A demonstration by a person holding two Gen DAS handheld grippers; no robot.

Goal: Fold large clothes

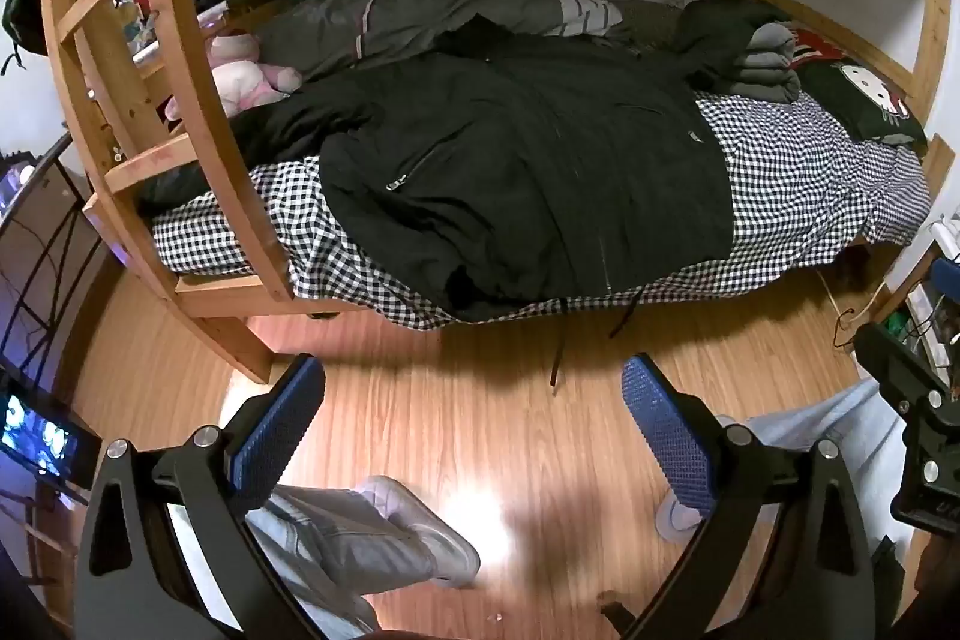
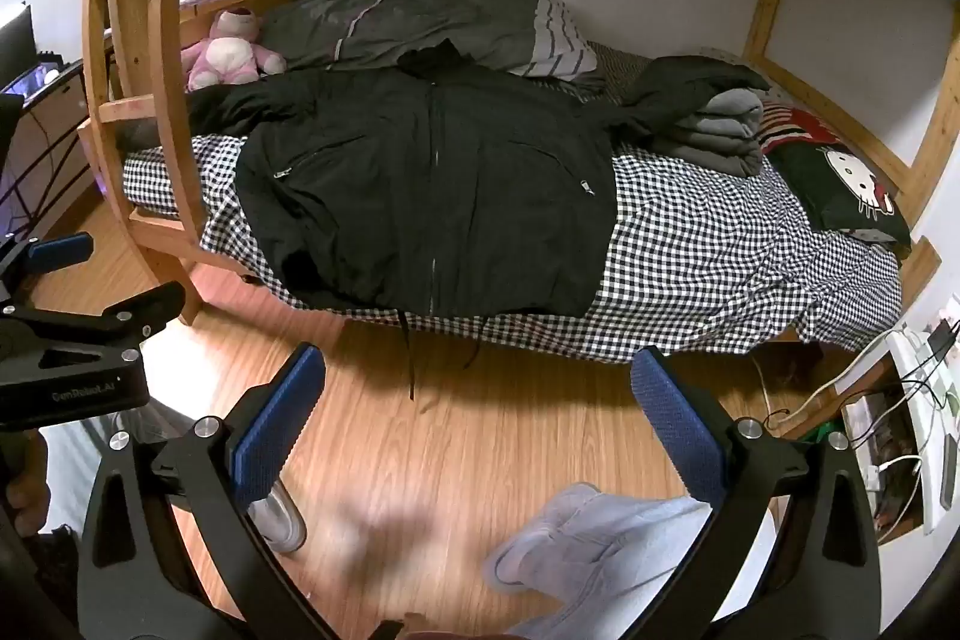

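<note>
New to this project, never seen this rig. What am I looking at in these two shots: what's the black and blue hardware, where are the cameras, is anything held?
No robot arm: a person carries a handheld two-finger gripper in each hand, each with a fisheye camera looking along its fingers. One picture is from the left gripper, the other from the right gripper. Both stand open over the wood floor and hold nothing. Ahead, a black jacket lies spread, zipped, on the checked bedsheet, its hem hanging over the bed's edge. Beside it sit a stack of folded grey clothes, a pink plush toy and a cat-print cushion.
</note>
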